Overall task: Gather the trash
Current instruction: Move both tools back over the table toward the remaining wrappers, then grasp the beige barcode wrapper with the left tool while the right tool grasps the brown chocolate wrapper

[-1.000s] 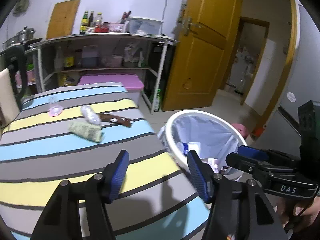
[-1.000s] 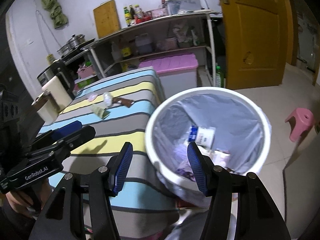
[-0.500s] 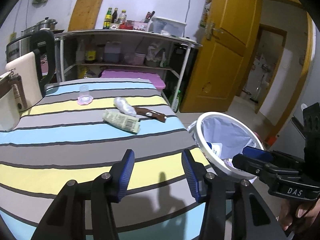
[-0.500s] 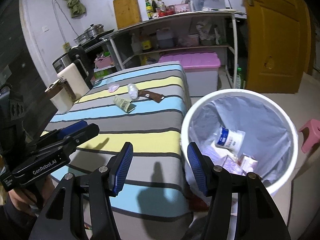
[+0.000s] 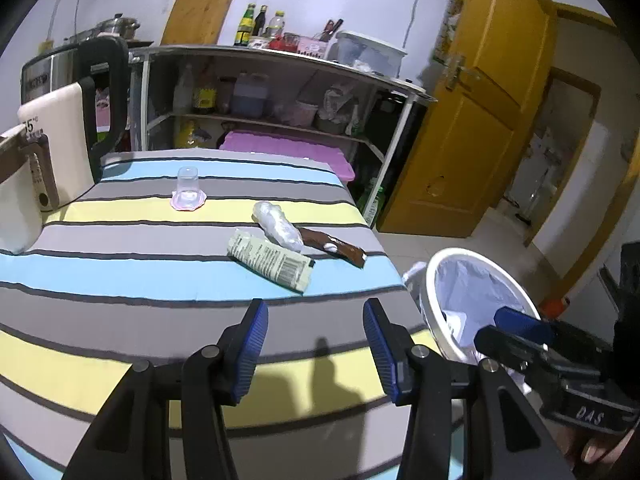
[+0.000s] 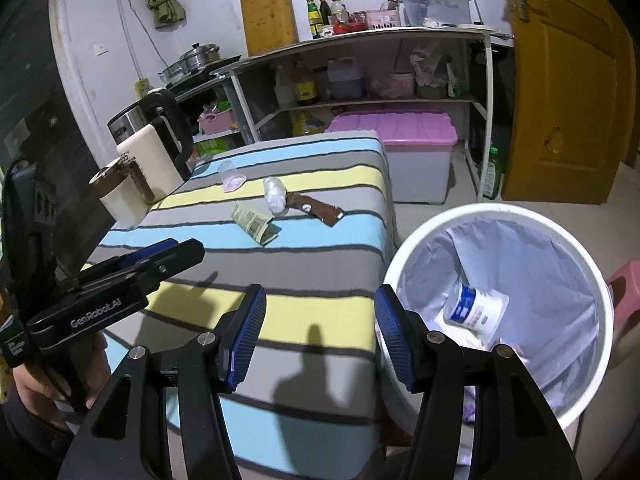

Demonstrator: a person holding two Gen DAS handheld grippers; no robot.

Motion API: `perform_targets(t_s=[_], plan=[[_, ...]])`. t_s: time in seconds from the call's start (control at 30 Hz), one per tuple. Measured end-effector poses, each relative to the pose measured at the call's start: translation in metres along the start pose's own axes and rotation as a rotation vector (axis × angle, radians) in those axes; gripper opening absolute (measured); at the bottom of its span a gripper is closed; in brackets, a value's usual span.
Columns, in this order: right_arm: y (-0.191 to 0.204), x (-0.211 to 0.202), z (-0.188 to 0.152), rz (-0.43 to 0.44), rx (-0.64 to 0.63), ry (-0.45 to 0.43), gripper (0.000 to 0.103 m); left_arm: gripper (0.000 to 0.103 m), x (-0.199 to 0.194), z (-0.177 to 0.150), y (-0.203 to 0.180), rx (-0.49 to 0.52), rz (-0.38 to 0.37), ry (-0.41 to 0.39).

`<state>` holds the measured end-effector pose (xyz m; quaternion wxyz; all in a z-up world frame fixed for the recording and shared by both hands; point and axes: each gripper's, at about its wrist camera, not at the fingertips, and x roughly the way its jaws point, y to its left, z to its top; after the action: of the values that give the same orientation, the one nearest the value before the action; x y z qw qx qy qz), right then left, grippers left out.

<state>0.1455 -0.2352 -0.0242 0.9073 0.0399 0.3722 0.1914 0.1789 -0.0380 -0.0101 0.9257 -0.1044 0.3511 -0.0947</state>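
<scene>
**Trash waits on the striped bench**

The big bench with the blue, yellow and grey striped cloth (image 5: 120, 276) fills most of the left wrist view. Just beside its right edge stands a round white bin with a pale plastic bag inside (image 6: 600, 320) — a white and blue tub (image 6: 476, 312) lies in it.

The left gripper (image 5: 316, 344) hangs over the near part of the bench. Its blue fingers (image 5: 252, 348) have just closed in a little, yet they stand apart with nothing between them. The right gripper (image 6: 320, 336) is over the bench edge next to the bin, its fingers released and bare too.

Further back on the bench lies the trash, close together: a flat green paper packet (image 5: 272, 260), a long brown wrapper (image 5: 332, 246) and a crumpled clear plastic ball (image 5: 276, 224). A small clear cup on a pink lid (image 5: 188, 192) sits apart, near the far end.
</scene>
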Motion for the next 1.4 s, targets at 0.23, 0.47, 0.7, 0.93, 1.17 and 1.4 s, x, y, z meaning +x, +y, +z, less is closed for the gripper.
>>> perform_targets(t_s=[0.23, 0.47, 0.7, 0.93, 1.17, 1.4], plan=[[-0.003, 0.015, 0.013, 0.005, -0.01, -0.001, 0.057, 0.051, 0.034, 0.017, 0.012, -0.093, 0.038, 0.024], [-0.007, 0.026, 0.021, 0.005, -0.009, 0.001, 0.057, 0.051, 0.076, 0.03, 0.021, -0.148, 0.104, 0.053], [-0.014, 0.043, 0.035, 0.006, -0.012, 0.01, 0.057, 0.051, 0.107, 0.033, 0.029, -0.184, 0.158, 0.095], [-0.012, 0.058, 0.044, 0.02, -0.037, 0.023, 0.057, 0.047, 0.112, 0.032, 0.026, -0.118, 0.189, 0.114], [-0.004, 0.078, 0.052, 0.039, -0.094, 0.06, 0.058, 0.024, 0.101, 0.03, 0.04, -0.084, 0.182, 0.148], [0.001, 0.107, 0.064, 0.037, -0.173, 0.123, 0.058, 0.023, 0.076, 0.017, 0.058, -0.06, 0.136, 0.151]])
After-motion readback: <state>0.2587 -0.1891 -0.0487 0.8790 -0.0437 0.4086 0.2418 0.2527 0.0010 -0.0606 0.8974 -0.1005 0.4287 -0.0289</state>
